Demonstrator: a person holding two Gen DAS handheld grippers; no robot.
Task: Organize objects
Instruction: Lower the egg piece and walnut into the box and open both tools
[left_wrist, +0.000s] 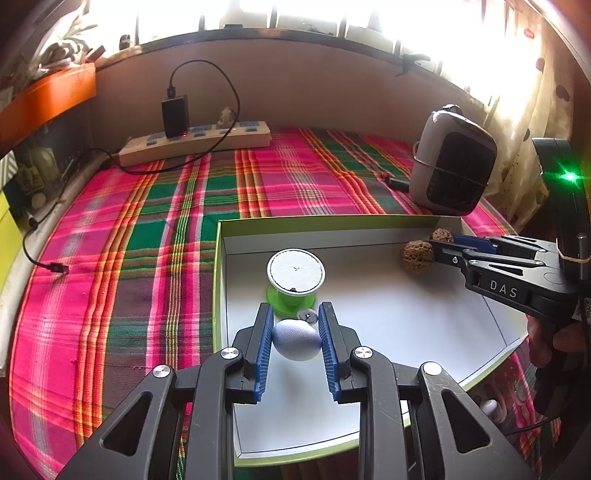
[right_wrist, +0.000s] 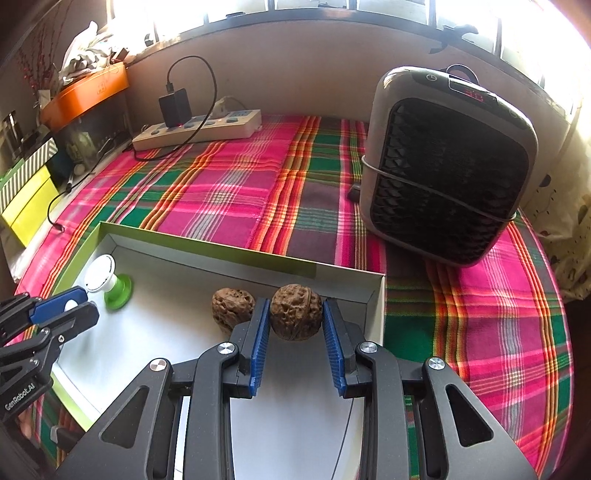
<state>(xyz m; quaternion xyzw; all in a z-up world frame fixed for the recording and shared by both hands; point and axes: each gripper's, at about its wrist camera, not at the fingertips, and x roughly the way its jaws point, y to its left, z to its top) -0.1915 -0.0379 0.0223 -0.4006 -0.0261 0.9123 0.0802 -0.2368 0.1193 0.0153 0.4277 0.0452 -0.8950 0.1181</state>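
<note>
A white box with a green rim (left_wrist: 217, 295) (right_wrist: 221, 246) lies on a plaid cloth. Over its floor my left gripper (left_wrist: 295, 317) is shut on a pale egg-shaped ball (left_wrist: 297, 341). Just beyond it stand a green spool with a white top (left_wrist: 295, 275) (right_wrist: 110, 282) and a small metal washer (left_wrist: 307, 315). My right gripper (right_wrist: 295, 314) is shut on a brown walnut (right_wrist: 295, 310) near the box's far right corner. A second walnut (right_wrist: 231, 308) (left_wrist: 417, 256) lies loose beside it. The left gripper (right_wrist: 74, 302) shows at the right wrist view's left edge, the right gripper (left_wrist: 441, 242) at the left wrist view's right.
A grey fan unit (right_wrist: 447, 166) (left_wrist: 454, 162) stands on the cloth behind the box's right side. A power strip with a black charger (left_wrist: 195, 142) (right_wrist: 199, 127) lies along the back wall. A loose cable end (left_wrist: 55, 266) lies at the left. Yellow and orange containers (right_wrist: 29, 206) line the left edge.
</note>
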